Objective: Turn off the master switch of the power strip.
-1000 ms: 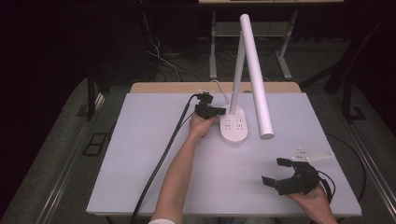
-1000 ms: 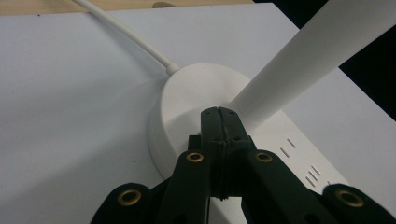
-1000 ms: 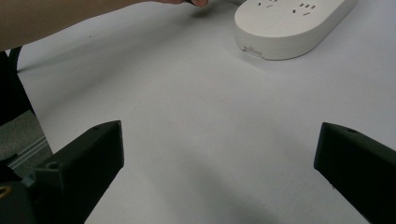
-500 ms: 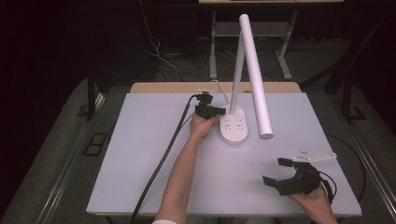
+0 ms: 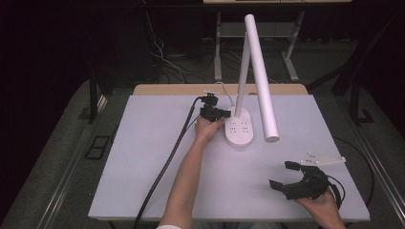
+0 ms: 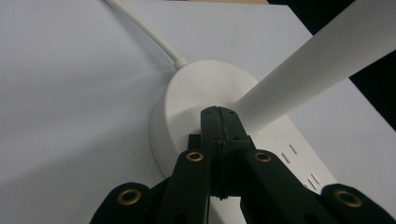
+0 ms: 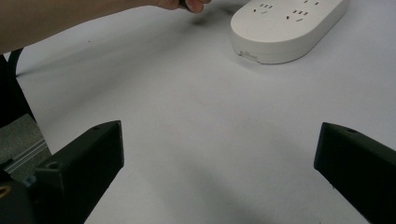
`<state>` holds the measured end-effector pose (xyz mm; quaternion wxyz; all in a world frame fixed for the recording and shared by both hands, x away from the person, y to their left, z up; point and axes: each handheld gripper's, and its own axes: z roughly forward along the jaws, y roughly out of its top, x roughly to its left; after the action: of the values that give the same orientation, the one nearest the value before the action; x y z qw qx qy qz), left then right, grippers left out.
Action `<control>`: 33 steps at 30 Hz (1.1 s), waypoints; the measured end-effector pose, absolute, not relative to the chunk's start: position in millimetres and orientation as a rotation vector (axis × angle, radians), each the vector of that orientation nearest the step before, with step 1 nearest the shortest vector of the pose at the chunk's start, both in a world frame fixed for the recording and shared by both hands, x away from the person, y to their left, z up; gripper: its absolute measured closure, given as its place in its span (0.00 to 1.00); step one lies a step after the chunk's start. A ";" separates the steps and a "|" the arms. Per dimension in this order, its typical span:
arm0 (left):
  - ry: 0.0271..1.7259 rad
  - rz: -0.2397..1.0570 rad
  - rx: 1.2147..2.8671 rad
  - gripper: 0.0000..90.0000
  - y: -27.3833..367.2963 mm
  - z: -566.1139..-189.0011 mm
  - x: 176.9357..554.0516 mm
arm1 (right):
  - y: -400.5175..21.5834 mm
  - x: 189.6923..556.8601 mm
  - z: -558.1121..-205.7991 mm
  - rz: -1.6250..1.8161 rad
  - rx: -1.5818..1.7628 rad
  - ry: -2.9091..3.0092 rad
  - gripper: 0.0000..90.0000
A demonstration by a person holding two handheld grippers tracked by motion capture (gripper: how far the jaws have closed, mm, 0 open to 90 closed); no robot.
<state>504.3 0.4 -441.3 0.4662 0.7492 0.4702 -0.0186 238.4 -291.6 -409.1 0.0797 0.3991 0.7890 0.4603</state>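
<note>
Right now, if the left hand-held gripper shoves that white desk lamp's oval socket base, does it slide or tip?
Probably slides: the white oval plastic lamp base sits flat and broad on the smooth white tabletop. Tipping stays possible: the long white tube head overhangs one side.

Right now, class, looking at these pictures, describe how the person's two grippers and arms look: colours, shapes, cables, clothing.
Both grippers are black. The left gripper trails a thick black cable. The right gripper has two blocky jaws and a pale three-cornered plate on top. The forearms are bare, with a white sleeve edge at the left arm.
</note>
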 end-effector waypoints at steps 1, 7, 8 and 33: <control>1.154 -0.048 1.841 1.00 0.8 -441.4 504.3 | -291.6 238.4 -409.1 1.377 1.194 2.360 0.01; 1.157 -0.056 1.872 1.00 -1.3 -438.2 506.3 | -292.6 238.2 -409.0 1.382 1.198 2.352 0.01; 1.142 -0.032 1.900 1.00 -3.0 -436.8 506.0 | -292.6 238.4 -409.1 1.381 1.197 2.351 0.01; 1.072 -0.014 1.819 0.99 28.0 -425.8 500.2 | -292.1 241.5 -411.3 1.371 1.206 2.357 0.01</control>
<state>500.2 28.0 -425.8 0.4926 0.7496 0.4420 -0.0056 241.5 -292.1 -411.3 0.0801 0.4033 0.7880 0.4583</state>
